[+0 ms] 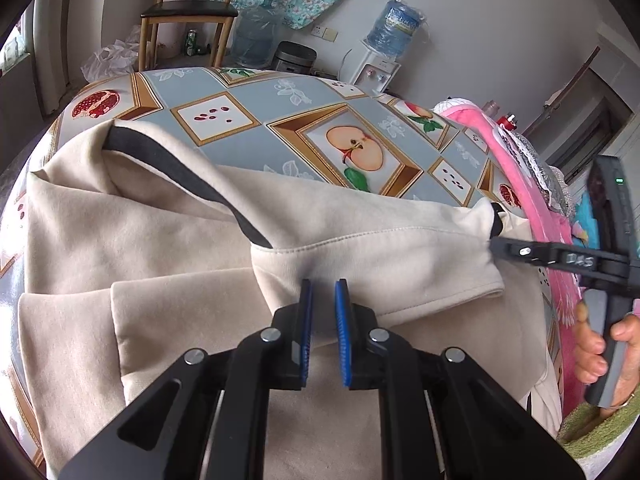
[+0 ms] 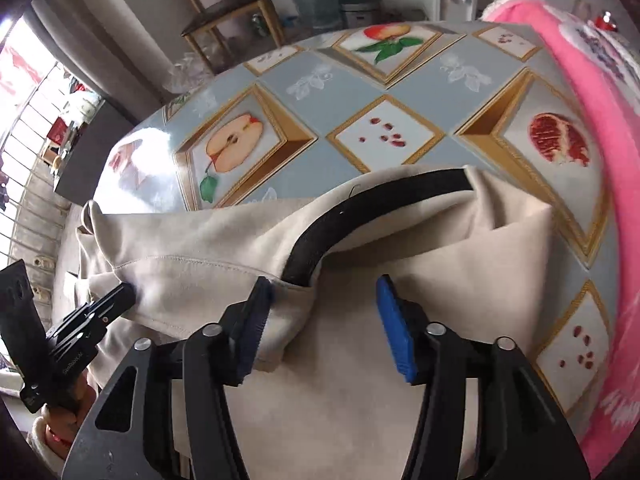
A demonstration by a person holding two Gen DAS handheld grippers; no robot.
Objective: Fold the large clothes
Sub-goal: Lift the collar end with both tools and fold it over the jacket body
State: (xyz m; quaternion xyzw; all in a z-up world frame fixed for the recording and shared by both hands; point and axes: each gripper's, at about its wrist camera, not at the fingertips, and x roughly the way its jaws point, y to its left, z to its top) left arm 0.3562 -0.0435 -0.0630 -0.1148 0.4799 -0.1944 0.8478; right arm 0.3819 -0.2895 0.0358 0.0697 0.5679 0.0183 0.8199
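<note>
A large cream garment [image 1: 168,248] with a black band [image 1: 176,168] lies partly folded on the fruit-patterned table [image 1: 280,120]. My left gripper [image 1: 325,286] sits just above a folded hem, its blue pads a narrow gap apart with no cloth between them. In the left wrist view, the right gripper [image 1: 494,240] touches the hem's right corner. In the right wrist view, the right gripper [image 2: 326,284] is open wide over the garment [image 2: 360,380], one pad against a fold by the black band [image 2: 360,208]. The left gripper [image 2: 126,292] touches the hem at left.
A pink cloth [image 1: 532,200] lies along the table's right side, also in the right wrist view [image 2: 592,120]. Behind the table are a wooden chair [image 1: 188,16], a water dispenser [image 1: 380,60] and a rice cooker [image 1: 294,58].
</note>
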